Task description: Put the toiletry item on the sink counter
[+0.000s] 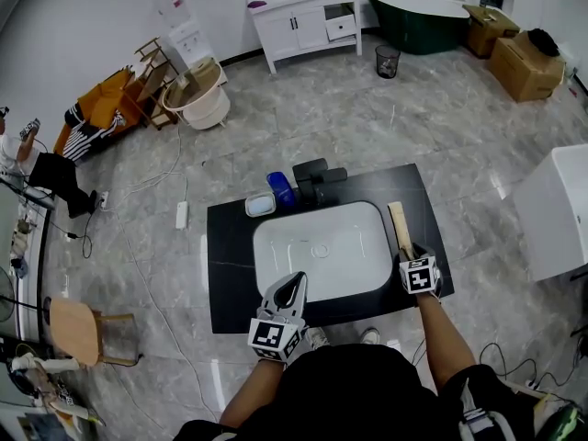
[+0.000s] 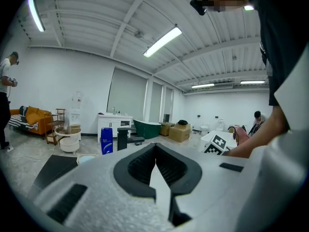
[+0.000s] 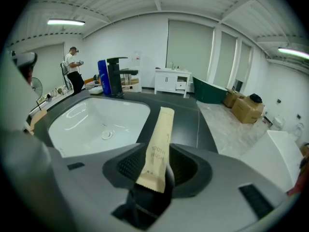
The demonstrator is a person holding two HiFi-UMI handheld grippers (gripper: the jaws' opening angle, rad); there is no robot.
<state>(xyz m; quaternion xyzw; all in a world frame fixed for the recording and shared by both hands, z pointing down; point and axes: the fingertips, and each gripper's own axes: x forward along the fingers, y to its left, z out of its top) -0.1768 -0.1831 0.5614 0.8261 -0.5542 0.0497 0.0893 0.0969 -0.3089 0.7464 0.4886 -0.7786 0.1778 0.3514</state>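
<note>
A tan paper toothbrush packet (image 1: 400, 229) lies along the black counter (image 1: 230, 265) just right of the white sink basin (image 1: 266, 237). My right gripper (image 1: 412, 256) is at its near end. In the right gripper view the packet (image 3: 160, 134) runs out between the jaws of the right gripper (image 3: 161, 154), which stand apart and do not press on it. My left gripper (image 1: 296, 283) hovers over the counter's front edge near the basin. In its own view the left gripper (image 2: 155, 146) has its jaw tips together with nothing between them.
A black faucet (image 1: 317, 180), a blue bottle (image 1: 280, 189) and a small dish (image 1: 260, 204) stand at the counter's back edge. A white cabinet (image 1: 556, 209) is to the right, a wooden chair (image 1: 78, 329) to the left. Cables cross the floor.
</note>
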